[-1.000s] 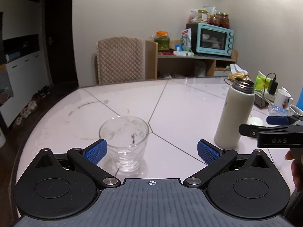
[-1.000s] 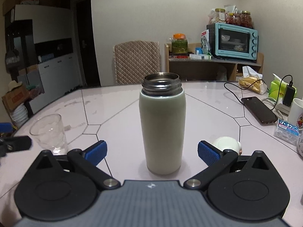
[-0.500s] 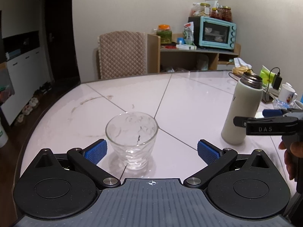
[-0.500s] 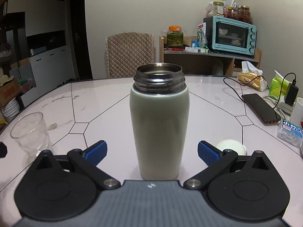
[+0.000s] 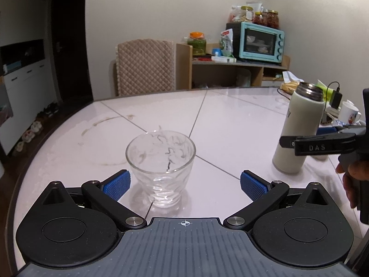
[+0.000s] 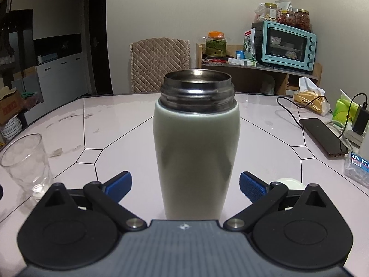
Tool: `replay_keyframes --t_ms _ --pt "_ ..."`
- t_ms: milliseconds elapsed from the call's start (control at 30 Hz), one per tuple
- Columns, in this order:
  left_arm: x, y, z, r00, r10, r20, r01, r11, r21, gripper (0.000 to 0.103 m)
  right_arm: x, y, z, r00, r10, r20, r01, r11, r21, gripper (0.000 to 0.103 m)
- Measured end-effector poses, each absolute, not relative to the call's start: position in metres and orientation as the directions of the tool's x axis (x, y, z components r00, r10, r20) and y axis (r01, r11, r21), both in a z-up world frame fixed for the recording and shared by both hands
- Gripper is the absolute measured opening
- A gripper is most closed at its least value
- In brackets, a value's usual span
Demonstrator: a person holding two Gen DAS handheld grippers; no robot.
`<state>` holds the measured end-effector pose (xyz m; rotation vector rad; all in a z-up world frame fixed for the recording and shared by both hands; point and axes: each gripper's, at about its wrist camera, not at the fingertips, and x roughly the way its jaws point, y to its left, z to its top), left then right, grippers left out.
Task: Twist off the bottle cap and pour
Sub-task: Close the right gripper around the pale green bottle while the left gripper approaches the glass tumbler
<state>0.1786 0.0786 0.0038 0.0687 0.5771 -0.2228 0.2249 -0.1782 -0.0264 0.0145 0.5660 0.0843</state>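
A pale green insulated bottle (image 6: 196, 152) with a bare steel threaded neck stands upright and capless on the table. My right gripper (image 6: 185, 183) is open, with the bottle's lower body between its blue pads, which do not touch it. The white cap (image 6: 289, 183) lies on the table behind the right pad. A clear glass (image 5: 160, 170) stands upright between the open pads of my left gripper (image 5: 184, 183), close to the left pad. The glass looks empty. In the left wrist view the bottle (image 5: 298, 129) stands at the right with the right gripper (image 5: 322, 143) around it.
A phone (image 6: 322, 136) on a charging cable, a green tissue pack (image 6: 346, 113), a mug (image 5: 348, 115) and a small plastic box (image 6: 357, 169) lie at the table's right side. A quilted chair (image 5: 145, 67) and a shelf with a teal oven (image 5: 260, 41) stand behind.
Both grippers have moved forward: the bottle now fills more of the right wrist view, and the glass sits deeper between the left pads. Both stay open.
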Motion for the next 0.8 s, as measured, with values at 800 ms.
replay_keyframes --t_ms 800 --pt "0.177 0.086 -0.009 0.815 -0.151 -0.560 0.188 0.982 0.009 0.103 0.238 -0.175 -0.041 0.831 0.039 -0.554 -0.025 0.999 0.033 0.082"
